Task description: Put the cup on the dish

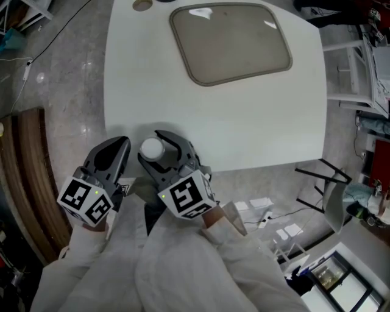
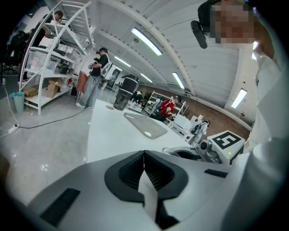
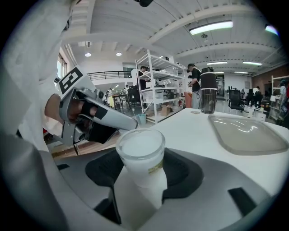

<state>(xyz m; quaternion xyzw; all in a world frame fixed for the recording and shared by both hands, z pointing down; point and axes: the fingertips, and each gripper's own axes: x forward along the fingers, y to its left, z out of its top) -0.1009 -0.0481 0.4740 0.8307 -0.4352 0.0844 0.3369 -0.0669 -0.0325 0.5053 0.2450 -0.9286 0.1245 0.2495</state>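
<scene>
A small white cup (image 1: pixel 151 148) with a frosted rim is held upright in my right gripper (image 1: pixel 156 146), just over the near edge of the white table (image 1: pixel 256 122). In the right gripper view the cup (image 3: pixel 141 151) sits between the dark pads of that gripper (image 3: pixel 143 180). The dish (image 1: pixel 230 42), a wide shallow grey-tan tray, lies far across the table, also seen as the dish (image 3: pixel 246 133) and the dish (image 2: pixel 146 126). My left gripper (image 1: pixel 124 142) hovers left of the cup; in its own view the left gripper (image 2: pixel 144 155) is shut with nothing in it.
A dark jar (image 3: pixel 208 90) and a small round disc (image 1: pixel 142 5) stand at the table's far end. A curved wooden bench (image 1: pixel 24 183) lies to the left on the floor. White shelving racks (image 3: pixel 156 85) and people stand beyond; cables and folded frames (image 1: pixel 323 177) lie right.
</scene>
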